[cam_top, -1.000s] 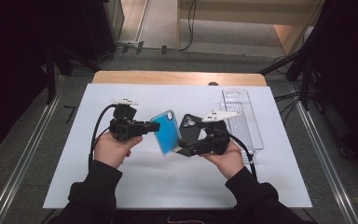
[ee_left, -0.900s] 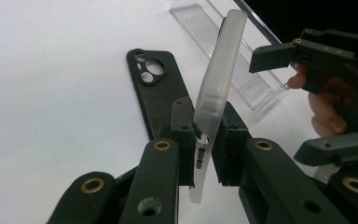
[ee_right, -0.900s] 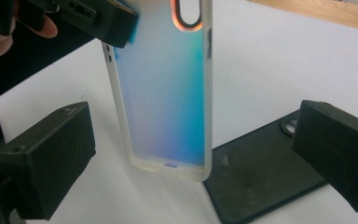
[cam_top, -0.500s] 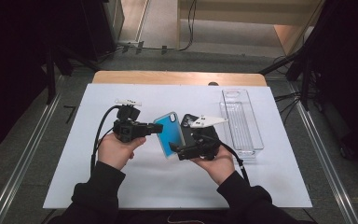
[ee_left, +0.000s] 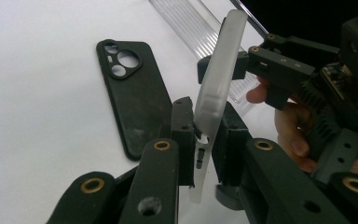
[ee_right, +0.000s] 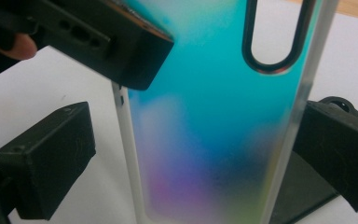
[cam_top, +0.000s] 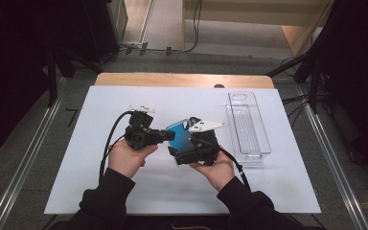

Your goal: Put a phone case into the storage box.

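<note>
At the centre-left of the high view, the left gripper (cam_top: pixel 168 135) is clamped on one long edge of the blue iridescent phone case (cam_top: pixel 181 134), held above the white table (cam_top: pixel 100 110). Just right of it, the right gripper (cam_top: pixel 184 152) has its jaws spread around the case, one jaw clear of the edge, the other close against it. A black phone case (ee_left: pixel 133 93) lies flat on the table. At centre-right stands a clear plastic tray (cam_top: pixel 249 125).
</note>
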